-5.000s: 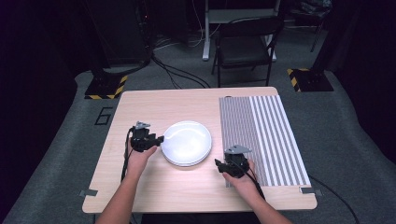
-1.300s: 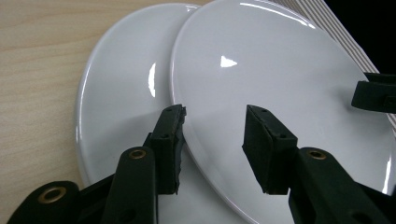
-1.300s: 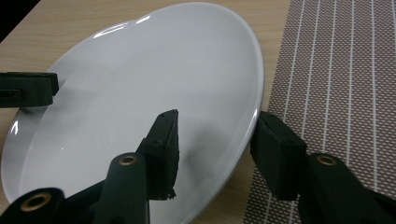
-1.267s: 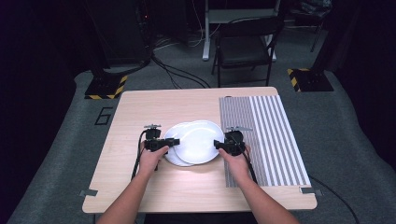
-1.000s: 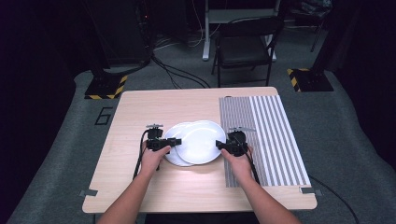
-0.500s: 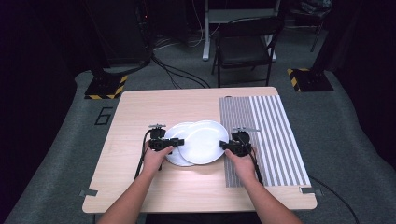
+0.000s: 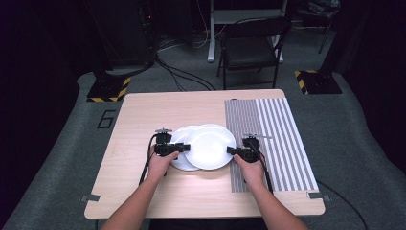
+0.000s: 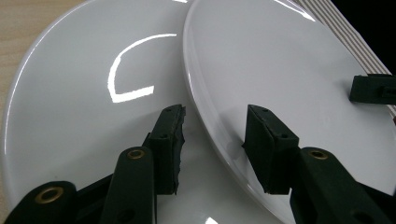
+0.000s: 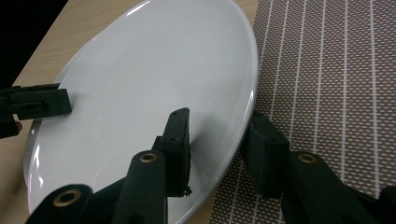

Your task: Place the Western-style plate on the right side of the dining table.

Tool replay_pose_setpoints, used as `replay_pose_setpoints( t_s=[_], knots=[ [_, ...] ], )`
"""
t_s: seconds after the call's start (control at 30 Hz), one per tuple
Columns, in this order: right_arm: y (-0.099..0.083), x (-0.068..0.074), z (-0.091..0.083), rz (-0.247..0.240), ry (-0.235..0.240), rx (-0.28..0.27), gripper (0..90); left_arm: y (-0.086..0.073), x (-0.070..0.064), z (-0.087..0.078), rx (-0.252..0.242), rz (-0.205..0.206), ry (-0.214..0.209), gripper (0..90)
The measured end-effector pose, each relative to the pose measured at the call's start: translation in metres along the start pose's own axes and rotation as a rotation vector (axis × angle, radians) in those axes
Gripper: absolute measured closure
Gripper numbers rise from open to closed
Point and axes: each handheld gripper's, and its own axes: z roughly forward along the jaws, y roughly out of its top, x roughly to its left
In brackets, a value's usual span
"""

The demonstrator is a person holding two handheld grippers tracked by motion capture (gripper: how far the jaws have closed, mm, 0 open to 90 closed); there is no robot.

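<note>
Two white plates overlap on the wooden table (image 7: 143, 115). The lower plate (image 7: 178, 163) (image 8: 84, 102) lies flat. The upper plate (image 7: 208, 146) (image 8: 280, 65) (image 9: 154, 70) sits shifted right, and its right rim reaches over the striped mat (image 7: 273, 134). My left gripper (image 7: 184, 148) (image 8: 215, 123) is shut on the upper plate's left rim, one jaw above and one below. My right gripper (image 7: 231, 151) (image 9: 217, 128) is shut on its right rim in the same way. Each gripper view shows the other gripper's jaw tip at the far rim.
The grey striped mat (image 9: 327, 70) covers the table's right part. Bare wood lies left of and in front of the plates. A black chair (image 7: 251, 48), cables and stand bases are on the floor behind the table.
Five seconds ago the plates were stacked and both grippers stood apart from them. Since then both grippers have closed on the upper plate, which has slid right in small steps.
</note>
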Motion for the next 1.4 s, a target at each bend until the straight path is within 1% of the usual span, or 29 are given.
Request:
replay_pose_setpoints(
  t_s=[0.03, 0.17, 0.2, 0.3, 0.33, 0.37, 0.4, 0.43, 0.5, 0.57, 0.6, 0.7, 0.77, 0.8, 0.93, 0.97, 1.03, 1.1, 1.2, 1.3, 1.4],
  knots=[
    [0.0, 0.0, 0.0, 0.001, 0.004, -0.002, 62.8, 0.0, -0.001, 0.0, -0.001, -0.008, -0.003, 55.9],
    [-0.003, -0.002, 0.0, 0.004, 0.017, -0.016, 63.0, -0.001, -0.002, 0.002, 0.002, -0.001, -0.005, 53.6],
    [-0.003, -0.002, 0.0, 0.015, 0.019, -0.011, 62.9, -0.001, -0.002, 0.002, 0.005, 0.001, -0.006, 53.1],
    [-0.005, -0.003, 0.0, 0.023, 0.023, -0.018, 62.8, -0.002, -0.004, 0.004, 0.005, 0.0, -0.011, 51.5],
    [-0.006, -0.003, 0.0, 0.021, 0.027, -0.021, 62.7, -0.002, -0.005, 0.004, 0.009, 0.002, -0.011, 51.1],
    [-0.006, -0.003, 0.0, 0.029, 0.029, -0.017, 62.6, -0.002, -0.006, 0.005, 0.008, 0.007, -0.01, 50.7],
    [-0.007, -0.003, 0.0, 0.029, 0.031, -0.017, 62.5, -0.003, -0.007, 0.005, 0.01, 0.007, -0.006, 50.4],
    [-0.007, -0.002, 0.0, 0.025, 0.031, -0.019, 62.4, -0.003, -0.008, 0.005, 0.009, 0.019, -0.002, 50.3],
    [-0.008, -0.002, -0.001, 0.025, 0.032, -0.018, 62.1, -0.005, -0.01, 0.005, 0.008, 0.015, 0.0, 50.0],
    [-0.009, -0.001, -0.001, 0.019, 0.034, -0.02, 60.8, -0.006, -0.01, 0.004, 0.0, 0.021, 0.004, 49.9],
    [-0.01, -0.001, -0.001, 0.021, 0.033, -0.02, 60.1, -0.007, -0.01, 0.003, -0.001, 0.027, 0.005, 50.0],
    [-0.011, 0.001, -0.002, 0.013, 0.027, -0.031, 60.6, -0.009, -0.012, 0.004, -0.004, 0.027, 0.003, 51.5],
    [-0.012, 0.004, -0.003, 0.015, 0.022, -0.025, 60.7, -0.009, -0.014, 0.004, -0.002, 0.034, 0.01, 51.7],
    [-0.012, 0.004, -0.002, 0.001, 0.014, -0.029, 60.1, -0.009, -0.015, 0.005, -0.003, 0.034, 0.014, 51.4],
    [-0.012, 0.006, -0.002, -0.01, -0.004, -0.032, 59.4, -0.009, -0.014, 0.005, -0.011, 0.016, 0.011, 52.8],
    [-0.012, 0.007, -0.003, -0.011, -0.007, -0.03, 59.4, -0.009, -0.014, 0.005, -0.015, 0.01, 0.011, 53.2],
    [-0.012, 0.007, -0.003, -0.005, -0.01, -0.026, 59.4, -0.009, -0.014, 0.005, -0.019, 0.01, 0.014, 53.8],
    [-0.012, 0.007, -0.003, 0.009, -0.013, -0.019, 59.4, -0.008, -0.015, 0.005, -0.02, 0.014, 0.021, 53.9],
    [-0.011, 0.008, -0.002, 0.014, -0.019, -0.011, 58.9, -0.008, -0.017, 0.004, -0.024, 0.018, 0.029, 53.8],
    [-0.011, 0.009, -0.003, 0.017, -0.02, -0.008, 58.7, -0.007, -0.017, 0.004, -0.03, 0.018, 0.035, 53.9],
    [-0.01, 0.01, -0.004, 0.009, -0.019, -0.017, 58.8, -0.005, -0.019, 0.002, -0.035, 0.016, 0.033, 53.9]
  ],
)
